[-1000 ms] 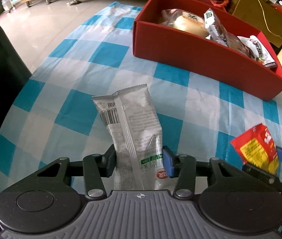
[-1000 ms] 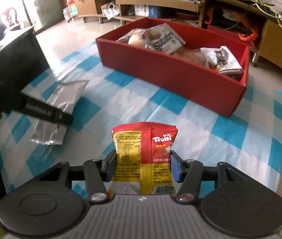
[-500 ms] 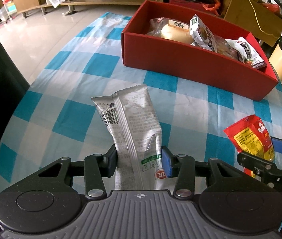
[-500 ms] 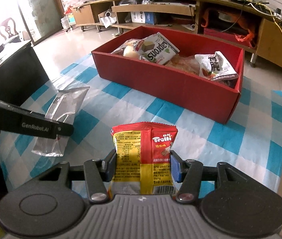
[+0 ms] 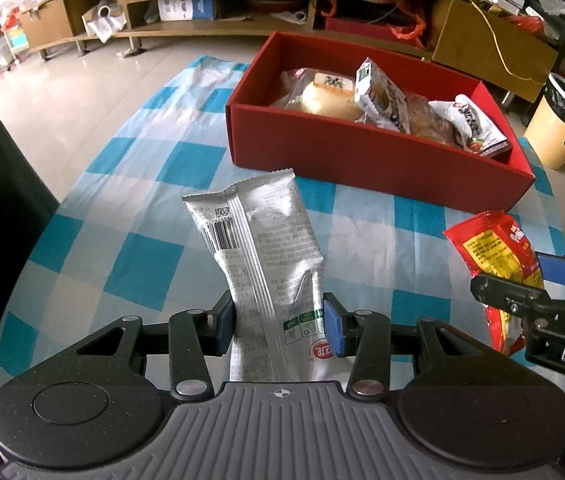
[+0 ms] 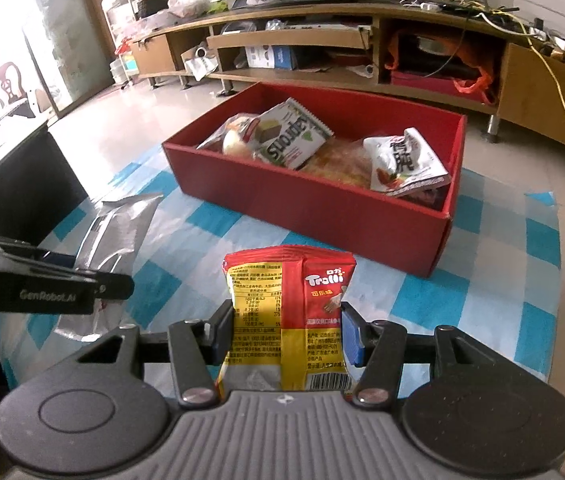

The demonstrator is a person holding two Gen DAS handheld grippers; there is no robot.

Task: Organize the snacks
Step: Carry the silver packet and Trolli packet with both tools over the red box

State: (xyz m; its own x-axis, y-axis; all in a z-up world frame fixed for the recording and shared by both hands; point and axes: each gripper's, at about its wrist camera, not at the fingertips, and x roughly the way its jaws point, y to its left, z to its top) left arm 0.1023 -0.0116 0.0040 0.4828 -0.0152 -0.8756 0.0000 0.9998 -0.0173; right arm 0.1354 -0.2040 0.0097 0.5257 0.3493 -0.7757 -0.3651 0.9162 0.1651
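Presently both grippers grip packets short of the red box [image 5: 362, 160]: left gripper [image 5: 280, 326] clamps the silver packet [image 5: 258, 248], right gripper [image 6: 286, 334] clamps the red packet [image 6: 288, 300], each upright, box directly ahead.

Bright daylight pours in from the far left of the right wrist view, washing that corner white. The shiny pale floor tiles [image 6: 130, 128] catch a soft glare. Both pictures bend round at the edges, with dark corners. The middle looks sharp; the far wooden shelves [image 5: 210, 4] look slightly soft.
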